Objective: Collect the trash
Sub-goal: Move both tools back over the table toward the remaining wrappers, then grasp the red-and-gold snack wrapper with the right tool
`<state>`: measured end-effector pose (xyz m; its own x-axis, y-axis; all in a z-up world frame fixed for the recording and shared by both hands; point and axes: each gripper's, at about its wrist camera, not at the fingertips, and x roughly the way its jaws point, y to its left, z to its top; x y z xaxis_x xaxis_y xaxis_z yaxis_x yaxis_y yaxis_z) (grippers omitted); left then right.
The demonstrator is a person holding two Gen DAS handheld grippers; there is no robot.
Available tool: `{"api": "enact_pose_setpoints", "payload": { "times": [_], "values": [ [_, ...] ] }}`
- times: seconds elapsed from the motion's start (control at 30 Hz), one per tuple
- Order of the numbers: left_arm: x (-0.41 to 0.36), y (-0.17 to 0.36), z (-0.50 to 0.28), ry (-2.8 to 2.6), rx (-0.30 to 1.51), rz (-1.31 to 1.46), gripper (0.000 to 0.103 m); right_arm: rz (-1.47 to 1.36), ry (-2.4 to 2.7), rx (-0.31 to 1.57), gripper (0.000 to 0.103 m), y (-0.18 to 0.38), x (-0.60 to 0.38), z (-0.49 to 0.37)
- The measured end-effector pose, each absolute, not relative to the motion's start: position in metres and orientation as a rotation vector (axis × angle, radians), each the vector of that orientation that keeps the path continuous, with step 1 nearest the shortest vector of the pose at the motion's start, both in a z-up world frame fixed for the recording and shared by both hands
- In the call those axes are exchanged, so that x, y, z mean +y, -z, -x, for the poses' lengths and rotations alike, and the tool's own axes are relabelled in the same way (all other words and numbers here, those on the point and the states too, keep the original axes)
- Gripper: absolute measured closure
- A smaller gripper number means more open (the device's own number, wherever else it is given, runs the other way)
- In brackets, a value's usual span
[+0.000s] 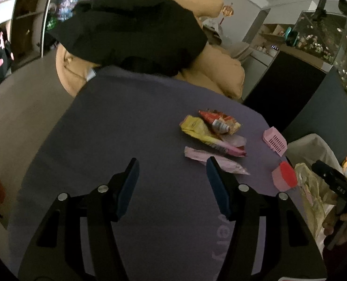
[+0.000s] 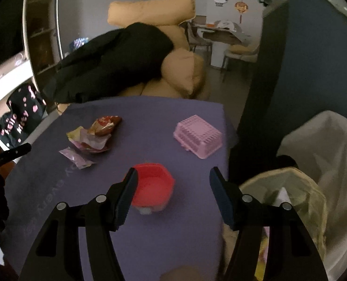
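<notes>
Left hand-held gripper (image 1: 172,164): jaws apart, nothing between them, hanging over the bare purple cloth-covered bench (image 1: 126,128). The trash lies ahead of it and to its right: a flat pale-pink foil wrapper (image 1: 196,154) nearest, its near end passing behind the right fingertip in this view; whether it touches cannot be told. Just beyond, a heap of crumpled wrappers: a yellow packet (image 1: 194,126), a red-and-orange snack bag (image 1: 222,119) and a small tube (image 1: 218,125) on top.

Right hand-held gripper (image 2: 171,175): jaws spread wide, empty. A red hexagonal plastic lid on a pink tub (image 2: 153,185) sits on the bench between the fingers, up against the left fingertip in this view; contact unclear. The wrapper heap (image 2: 96,133) is far left of this gripper, well apart. An upturned pink slotted plastic basket (image 2: 198,139) lies beyond, slightly right.

At the right edge of the bench, beside the right finger, stands a bin lined with a pale yellowish bag (image 2: 297,187), a white bag (image 2: 332,145) behind it.

At the far end, a black garment (image 2: 112,61) is draped over tan cushions (image 2: 154,9).
</notes>
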<state>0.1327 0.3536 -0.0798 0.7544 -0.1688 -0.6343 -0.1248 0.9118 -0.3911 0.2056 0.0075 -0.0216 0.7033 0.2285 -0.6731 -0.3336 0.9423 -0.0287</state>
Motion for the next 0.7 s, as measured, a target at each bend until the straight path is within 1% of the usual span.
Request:
{"api": "enact_pose_setpoints", "payload": {
  "times": [0.1,0.23,0.43,0.6,0.7],
  "values": [
    [0.354,0.079,-0.141,0.037,0.728,0.407,0.047,0.142,-0.353,0.734,0.043,0.024,0.026,-0.213],
    [0.363,0.065,-0.152,0.046,0.704,0.369,0.047,0.135,-0.460,0.747,0.043,0.026,0.068,-0.236],
    [0.379,0.056,-0.154,0.055,0.687,0.356,0.047,0.185,-0.559,0.801,0.044,0.046,0.150,-0.295],
    [0.386,0.063,-0.154,0.080,0.706,0.365,0.047,0.237,-0.525,0.903,0.050,0.079,0.192,-0.344],
    [0.387,0.067,-0.155,0.091,0.712,0.377,0.047,0.213,-0.512,0.963,0.055,0.094,0.192,-0.355]
  ]
}}
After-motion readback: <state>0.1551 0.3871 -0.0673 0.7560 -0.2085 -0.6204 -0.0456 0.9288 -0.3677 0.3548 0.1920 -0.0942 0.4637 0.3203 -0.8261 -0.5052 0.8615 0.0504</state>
